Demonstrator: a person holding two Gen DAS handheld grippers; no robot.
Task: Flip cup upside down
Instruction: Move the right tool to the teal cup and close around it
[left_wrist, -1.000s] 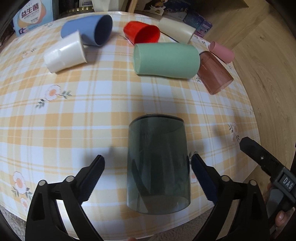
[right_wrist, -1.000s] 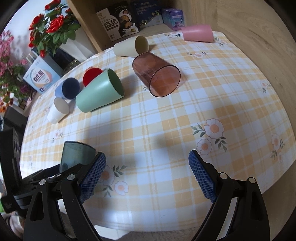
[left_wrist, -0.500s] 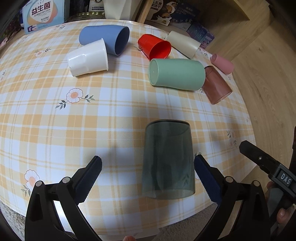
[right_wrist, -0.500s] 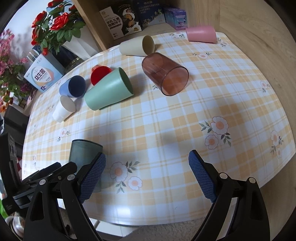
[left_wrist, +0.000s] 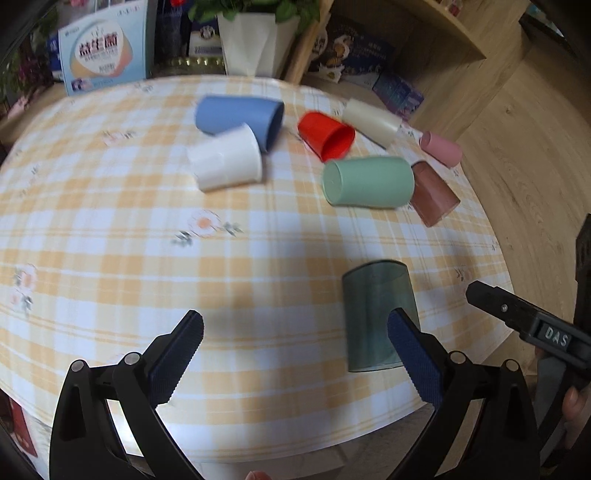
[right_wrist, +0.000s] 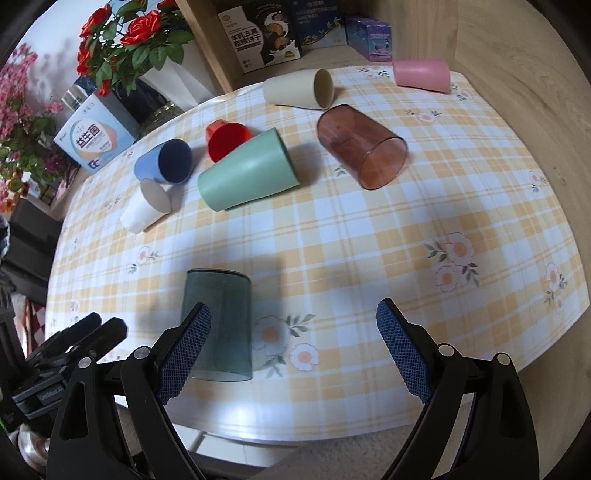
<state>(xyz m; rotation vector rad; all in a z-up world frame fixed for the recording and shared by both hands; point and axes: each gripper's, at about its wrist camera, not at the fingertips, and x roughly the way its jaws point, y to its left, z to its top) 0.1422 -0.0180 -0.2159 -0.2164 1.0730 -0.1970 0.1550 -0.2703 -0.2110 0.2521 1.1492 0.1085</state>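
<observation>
both hand-held grippers (left_wrist: 295, 354) (right_wrist: 293, 347) wide apart

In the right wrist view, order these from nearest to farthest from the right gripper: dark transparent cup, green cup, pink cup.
1. Dark transparent cup, standing beside the right gripper's left finger.
2. Green cup, lying mid-table.
3. Pink cup, lying at the far right edge.

Grey cup (right_wrist: 218, 325), lower left, is smooth see-through plastic; green cup (right_wrist: 247, 171) looks matt; tablecloth (right_wrist: 369, 229) has a slight sheen.
</observation>
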